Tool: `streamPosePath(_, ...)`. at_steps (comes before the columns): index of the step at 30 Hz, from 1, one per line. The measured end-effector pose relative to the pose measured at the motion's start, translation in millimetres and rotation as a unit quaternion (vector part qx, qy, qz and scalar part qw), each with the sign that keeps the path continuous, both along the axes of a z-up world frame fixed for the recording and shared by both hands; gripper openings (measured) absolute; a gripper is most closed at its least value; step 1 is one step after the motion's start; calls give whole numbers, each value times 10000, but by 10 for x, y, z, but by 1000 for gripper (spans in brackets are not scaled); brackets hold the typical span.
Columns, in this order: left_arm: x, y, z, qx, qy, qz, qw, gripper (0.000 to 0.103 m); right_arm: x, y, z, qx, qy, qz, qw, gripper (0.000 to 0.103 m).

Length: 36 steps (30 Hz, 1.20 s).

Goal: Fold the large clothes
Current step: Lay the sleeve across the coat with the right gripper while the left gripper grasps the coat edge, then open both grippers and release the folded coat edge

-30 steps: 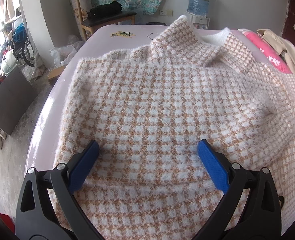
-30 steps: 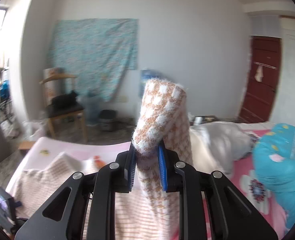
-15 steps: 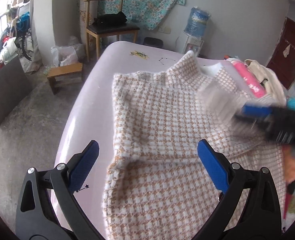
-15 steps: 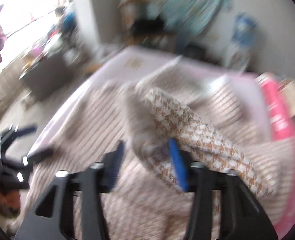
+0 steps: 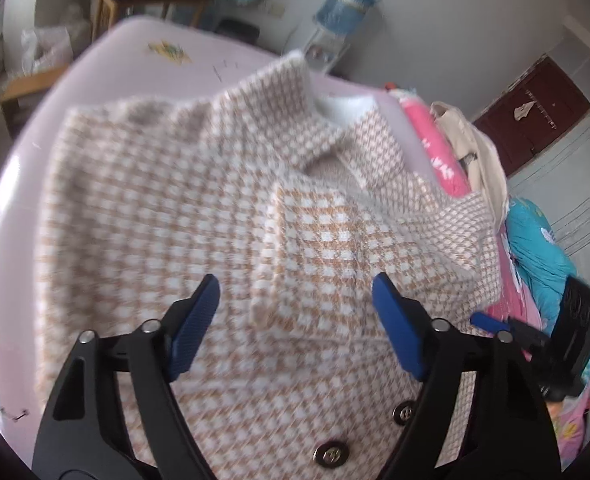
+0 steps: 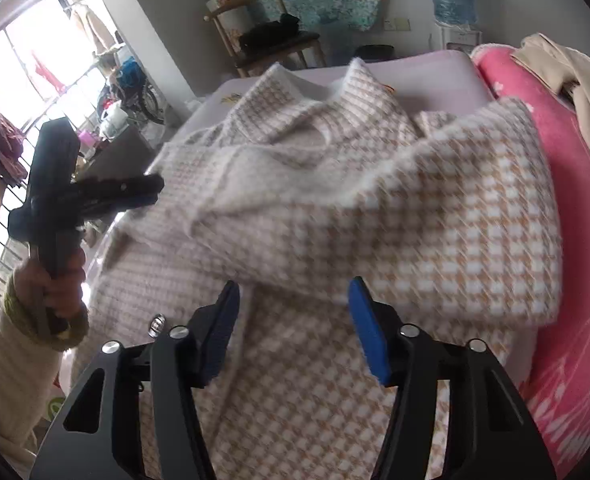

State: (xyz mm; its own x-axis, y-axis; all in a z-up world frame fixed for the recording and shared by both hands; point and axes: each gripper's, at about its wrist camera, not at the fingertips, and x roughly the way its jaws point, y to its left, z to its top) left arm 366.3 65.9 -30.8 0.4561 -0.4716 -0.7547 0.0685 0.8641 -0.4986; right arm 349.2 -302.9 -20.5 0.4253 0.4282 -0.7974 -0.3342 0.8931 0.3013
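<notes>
A tan-and-white houndstooth jacket [image 5: 155, 200] lies spread on the pale pink bed [image 5: 135, 48], collar at the far end, metal buttons [image 5: 331, 454] near me. One sleeve [image 5: 335, 240] lies folded across its front. My left gripper [image 5: 295, 292] hovers over the sleeve's cuff end, jaws closing with nothing pressed between the pads. In the right wrist view the sleeve [image 6: 455, 232] lies just beyond my right gripper [image 6: 295, 320]. Its jaws are closing over the jacket front [image 6: 287, 420] and grip nothing. The left gripper [image 6: 151, 190] hangs at the left, held by a hand [image 6: 55, 280].
A pink blanket [image 6: 575, 240] and a beige garment [image 6: 567, 72] lie along the bed's right side, with a turquoise bundle [image 5: 543, 248] farther right. A wooden chair [image 6: 263, 32] and a water bottle [image 5: 347, 0] stand beyond the bed's far end.
The right gripper, earlier shut on the raised sleeve, has come down and let it go; the sleeve now lies across the jacket's front. The left gripper's jaws have narrowed.
</notes>
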Motion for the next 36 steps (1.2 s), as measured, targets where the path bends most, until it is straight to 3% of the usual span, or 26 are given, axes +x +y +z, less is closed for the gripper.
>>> streamPosePath(1,53,-43,-66,16,126,3,9999,62,4,-13,-67,-52,47,-39,10000,39)
streamPosePath(3,167,-164,-193,143,372,-25,9992,42,-28,-89,-199,-240,119,-158,9995,34)
streamPosePath(4,182,-219,-221,326,401,18,9987,40,-33,-106,-254,-358,129,-217,9990,31)
streamPosePath(5,177,-265,-212,486,320,12,9983,32,-37,-118,-307,-447,122,-258,9986,30)
streamPosePath(6,172,-320,-186,654,224,-34,9976,18,-44,-140,-338,-519,116,-298,9981,29)
streamPosePath(8,155,-395,-95,858,9,-115,9962,8,-69,-191,-369,-490,113,-322,9982,28)
streamPosePath(12,55,-276,383,583,-697,48,9959,7,-178,-270,-252,-639,-128,-276,9975,28)
streamPosePath(16,-66,-46,776,918,-1333,500,9855,7,-252,-366,36,-436,-413,-109,9981,28)
streamPosePath(18,-63,43,737,1074,-1305,586,9839,7,-205,-452,189,-277,-554,-168,9979,28)
streamPosePath(21,-49,151,447,1219,-890,643,9865,7,16,-555,272,-257,-580,-498,9967,28)
streamPosePath(27,-110,324,-167,1266,-357,696,9889,7,363,-530,27,-416,-189,-828,9955,28)
streamPosePath(31,-128,441,-110,1095,-416,665,9909,12,400,-568,10,-450,-117,-896,9949,28)
streamPosePath(33,-182,571,10,1036,-597,781,9898,21,359,-563,29,-522,-218,-915,9942,28)
streamPosePath(36,-212,633,200,972,-926,871,9871,23,348,-511,121,-704,-433,-870,9928,28)
